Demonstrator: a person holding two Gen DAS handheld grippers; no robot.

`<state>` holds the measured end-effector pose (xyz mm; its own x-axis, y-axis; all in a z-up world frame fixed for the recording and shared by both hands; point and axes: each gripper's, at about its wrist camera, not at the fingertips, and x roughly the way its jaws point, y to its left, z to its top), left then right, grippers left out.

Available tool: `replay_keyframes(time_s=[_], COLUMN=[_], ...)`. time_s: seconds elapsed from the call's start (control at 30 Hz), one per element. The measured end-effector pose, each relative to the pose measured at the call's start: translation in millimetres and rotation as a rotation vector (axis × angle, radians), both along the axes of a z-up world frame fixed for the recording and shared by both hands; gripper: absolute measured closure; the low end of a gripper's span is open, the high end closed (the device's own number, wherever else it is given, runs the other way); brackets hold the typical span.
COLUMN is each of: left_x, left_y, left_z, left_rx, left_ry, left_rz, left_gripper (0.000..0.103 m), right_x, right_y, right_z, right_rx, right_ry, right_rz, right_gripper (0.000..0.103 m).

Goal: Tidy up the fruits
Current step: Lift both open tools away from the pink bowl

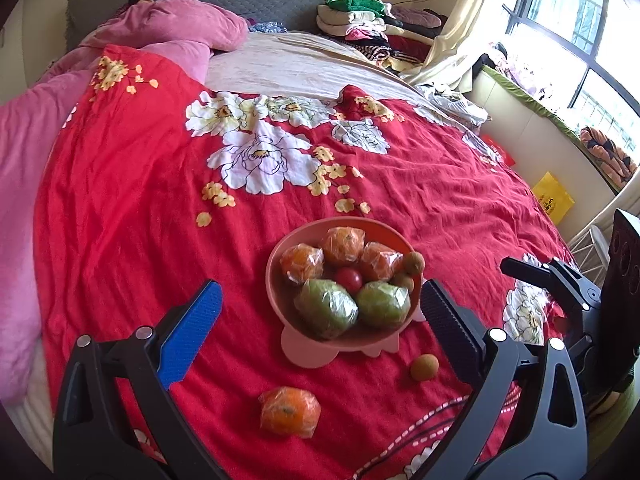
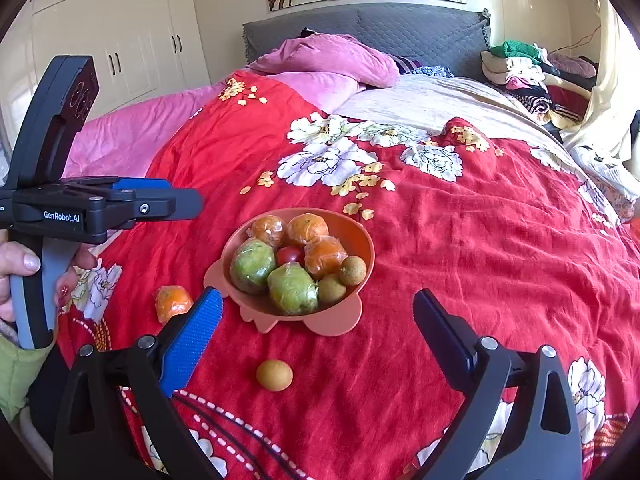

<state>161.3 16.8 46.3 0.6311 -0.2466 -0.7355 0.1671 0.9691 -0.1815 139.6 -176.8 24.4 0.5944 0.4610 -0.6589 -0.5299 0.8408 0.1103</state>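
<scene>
Both jaws wide apart, nothing between the pads. Left gripper (image 1: 320,324): pink bowl (image 1: 276,264) of wrapped oranges, green fruit and a tomato sits just ahead between the jaws; loose wrapped orange (image 1: 290,412) lies on the red bedspread (image 1: 120,200) nearer the camera, between the jaws; small brown fruit (image 1: 424,367) close to the right jaw. Right gripper (image 2: 318,330): bowl ahead, left of centre; brown fruit between the jaws; orange partly hidden behind the left jaw
</scene>
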Motion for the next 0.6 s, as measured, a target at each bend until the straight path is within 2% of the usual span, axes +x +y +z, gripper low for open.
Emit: replay_keyframes(time_s=[0.6], left_x=[-39.4], left_y=[15.8], left_z=[-36.2], left_rx=[0.024], left_ry=[0.075], left_rz=[0.029], left_gripper=[0.01], right_x=[-21.7], right_y=[12.2], right_z=[-24.9], right_rx=[-0.052], right_ry=[0.056], right_rz=[0.041], right_gripper=[0.007])
